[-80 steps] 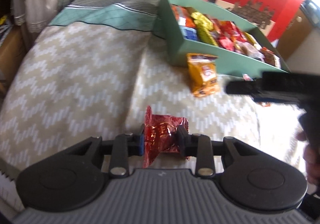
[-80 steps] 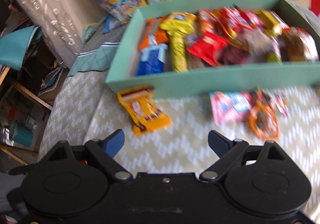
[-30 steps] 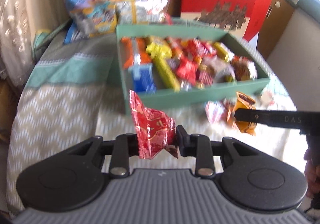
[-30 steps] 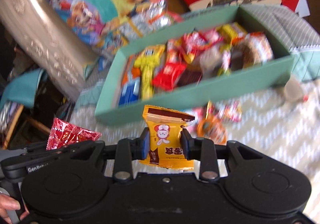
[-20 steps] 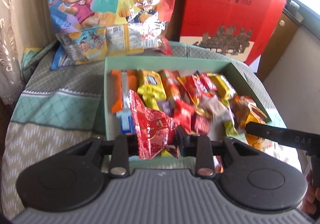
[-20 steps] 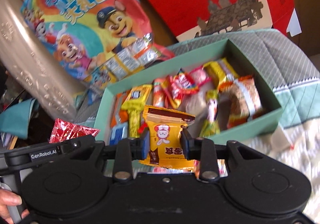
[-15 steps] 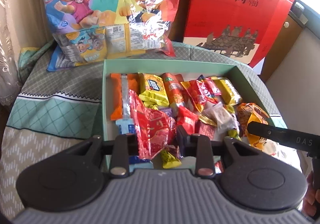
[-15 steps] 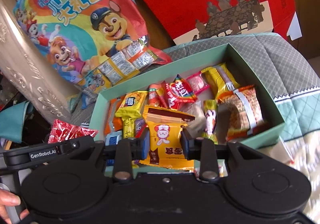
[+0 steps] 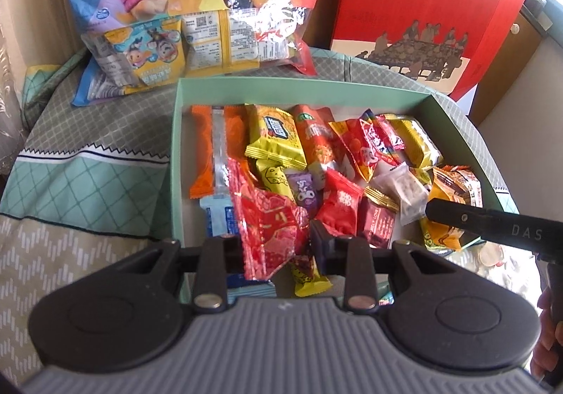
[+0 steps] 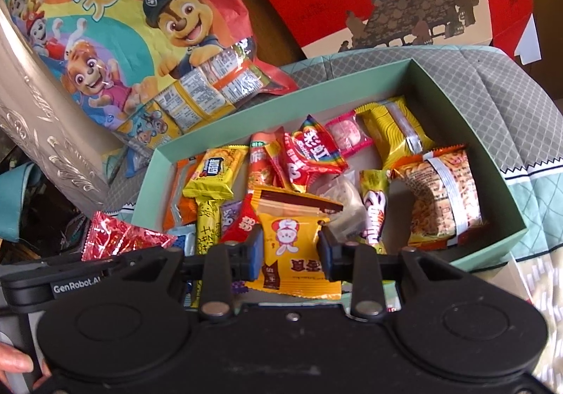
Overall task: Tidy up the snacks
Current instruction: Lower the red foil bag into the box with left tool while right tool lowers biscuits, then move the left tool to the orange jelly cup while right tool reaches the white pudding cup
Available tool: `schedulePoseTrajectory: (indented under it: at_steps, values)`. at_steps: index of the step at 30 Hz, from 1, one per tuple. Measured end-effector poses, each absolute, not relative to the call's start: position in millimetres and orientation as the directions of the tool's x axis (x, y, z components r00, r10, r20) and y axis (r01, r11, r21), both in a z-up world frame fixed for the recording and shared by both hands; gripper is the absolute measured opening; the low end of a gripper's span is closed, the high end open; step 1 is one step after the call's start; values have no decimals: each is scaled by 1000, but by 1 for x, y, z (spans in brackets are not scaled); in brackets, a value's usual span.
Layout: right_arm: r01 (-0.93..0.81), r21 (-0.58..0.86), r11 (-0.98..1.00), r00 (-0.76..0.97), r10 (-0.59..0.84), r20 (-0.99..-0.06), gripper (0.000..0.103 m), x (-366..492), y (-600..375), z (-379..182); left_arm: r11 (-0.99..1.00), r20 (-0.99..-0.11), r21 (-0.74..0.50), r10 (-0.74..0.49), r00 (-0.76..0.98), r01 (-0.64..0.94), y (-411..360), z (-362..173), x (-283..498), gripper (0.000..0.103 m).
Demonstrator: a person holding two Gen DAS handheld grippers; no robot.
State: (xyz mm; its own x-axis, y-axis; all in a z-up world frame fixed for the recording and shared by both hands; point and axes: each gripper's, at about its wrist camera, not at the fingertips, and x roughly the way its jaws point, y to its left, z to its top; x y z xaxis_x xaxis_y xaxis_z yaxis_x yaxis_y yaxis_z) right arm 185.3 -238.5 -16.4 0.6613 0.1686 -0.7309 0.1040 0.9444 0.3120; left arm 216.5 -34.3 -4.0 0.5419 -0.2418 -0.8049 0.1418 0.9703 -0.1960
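A: Both grippers have travelled from over the bare zigzag-patterned cloth (image 9: 81,253) to above the shallow mint-green cardboard box (image 9: 176,161), which now fills each view; a second ago only its near wall was close.

B: Left side first?

A: Left gripper (image 9: 276,242): jaws nearly closed, pads pressing a crinkled red foil snack packet (image 9: 271,228) from both sides. Packet stands upright between the fingers, over the box's near left corner. In the right wrist view the same packet (image 10: 119,235) shows at the far left, above the left gripper's arm.

B: And inside the box?

A: From left to right: an orange wrapper with a silver seam (image 9: 214,147), a yellow biscuit packet (image 9: 274,137), an orange-red sausage stick (image 9: 315,140), a red rainbow-striped candy bag (image 10: 309,151), a pink sweet (image 10: 346,131), a yellow packet (image 10: 394,130) and a brown noodle-print bag (image 10: 440,197) against the right wall.

B: Right side?

A: Right gripper (image 10: 290,251): jaws likewise narrow, clamped on a yellow-orange packet printed with a white rabbit (image 10: 292,246), held over the box's near middle. A bare hand (image 10: 14,366) grips the left handle at the lower left edge.

B: Behind the box?

A: A cartoon-dog gift bag (image 10: 140,24), then a red paper carrier bag (image 9: 422,6).
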Motion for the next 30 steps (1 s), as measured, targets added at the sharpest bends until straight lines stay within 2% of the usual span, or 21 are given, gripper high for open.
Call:
schedulePoseTrajectory:
  at_steps: [3,5,6,7,9,16,30]
  values:
    - [106,315,943,661,170,-731,37,185,-238,-16,971,-807,-188,-237,541,145,-37,-4,217,31]
    - [107,319,942,667,170,-725,52,183,-239,-14,976,-805,-168,-216,552,138,-39,-3,215,55]
    - [112,320,941,673,165,-721,74,181,-239,-12,978,-799,-160,-206,565,131,-39,-1,213,82]
    - [117,319,941,685,157,-711,94,178,-240,-10,982,-788,-148,-190,585,119,-38,2,210,102]
    - [122,314,941,712,137,-689,103,172,-241,-4,987,-768,-124,-163,619,106,-37,6,203,103]
    - [164,346,924,712,132,-690,103,158,-252,-2,991,-775,-106,-137,617,86,-37,10,193,103]
    - [191,361,913,721,118,-683,103,120,-263,5,987,-776,-104,-160,610,126,-57,18,166,103]
